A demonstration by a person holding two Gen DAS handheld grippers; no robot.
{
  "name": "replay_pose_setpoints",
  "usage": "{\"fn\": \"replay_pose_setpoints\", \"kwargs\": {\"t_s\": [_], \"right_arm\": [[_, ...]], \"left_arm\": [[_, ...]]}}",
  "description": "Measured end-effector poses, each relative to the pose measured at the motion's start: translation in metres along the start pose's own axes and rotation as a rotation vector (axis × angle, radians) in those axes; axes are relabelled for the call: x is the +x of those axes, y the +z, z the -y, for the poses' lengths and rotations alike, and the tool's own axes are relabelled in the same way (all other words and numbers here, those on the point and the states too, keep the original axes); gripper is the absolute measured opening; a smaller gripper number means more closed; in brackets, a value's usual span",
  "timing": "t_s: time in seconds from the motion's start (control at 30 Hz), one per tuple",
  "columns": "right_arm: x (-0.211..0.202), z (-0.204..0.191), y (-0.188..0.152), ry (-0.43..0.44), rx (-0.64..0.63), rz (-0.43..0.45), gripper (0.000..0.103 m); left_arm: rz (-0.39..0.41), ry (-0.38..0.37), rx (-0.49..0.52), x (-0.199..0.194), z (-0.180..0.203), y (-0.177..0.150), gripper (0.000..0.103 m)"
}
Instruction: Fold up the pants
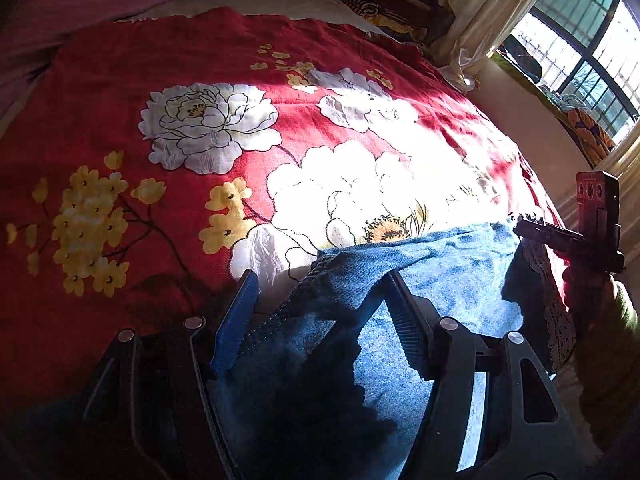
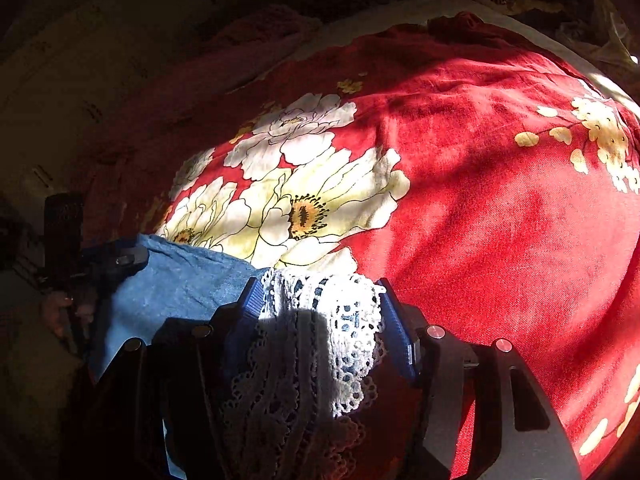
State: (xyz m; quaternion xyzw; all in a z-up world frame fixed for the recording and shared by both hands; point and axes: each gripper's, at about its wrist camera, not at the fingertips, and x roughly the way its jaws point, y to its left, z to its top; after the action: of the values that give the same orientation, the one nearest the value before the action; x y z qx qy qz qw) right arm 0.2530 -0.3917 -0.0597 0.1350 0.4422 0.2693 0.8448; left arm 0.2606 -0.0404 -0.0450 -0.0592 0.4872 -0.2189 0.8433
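The pants are blue denim with a white lace trim and lie at the near edge of a bed. My left gripper straddles the stitched denim edge with its jaws apart, cloth bunched between them. My right gripper has its jaws set around the lace trim, which fills the gap between the blue pads. The right gripper also shows at the right edge of the left wrist view, at the far corner of the denim. The left gripper shows at the left of the right wrist view.
A red bedspread with large white and yellow flowers covers the bed. A pink pillow lies at the back left. A cream curtain and a barred window stand at the right, with sunlight falling across the bed.
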Motion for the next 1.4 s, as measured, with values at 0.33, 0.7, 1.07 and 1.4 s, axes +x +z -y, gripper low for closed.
{"fn": "replay_pose_setpoints", "kwargs": {"t_s": [0.33,0.7,1.07,1.4], "right_arm": [[-0.017,-0.024,0.004,0.068,-0.058,0.062,0.02],[0.03,-0.028,0.035,-0.155,-0.211,-0.064,0.022],[0.007,-0.017,0.027,-0.27,-0.184,0.006,0.061],[-0.069,-0.021,-0.022,-0.271,-0.09,0.13,0.067]], "left_arm": [[0.049,-0.028,-0.03,-0.014,0.001,0.001,0.008],[0.053,0.198,0.083,0.008,0.016,0.009,0.006],[0.088,0.197,0.033,0.006,0.0,0.001,0.028],[0.126,0.252,0.009,-0.041,0.009,-0.022,0.039]]}}
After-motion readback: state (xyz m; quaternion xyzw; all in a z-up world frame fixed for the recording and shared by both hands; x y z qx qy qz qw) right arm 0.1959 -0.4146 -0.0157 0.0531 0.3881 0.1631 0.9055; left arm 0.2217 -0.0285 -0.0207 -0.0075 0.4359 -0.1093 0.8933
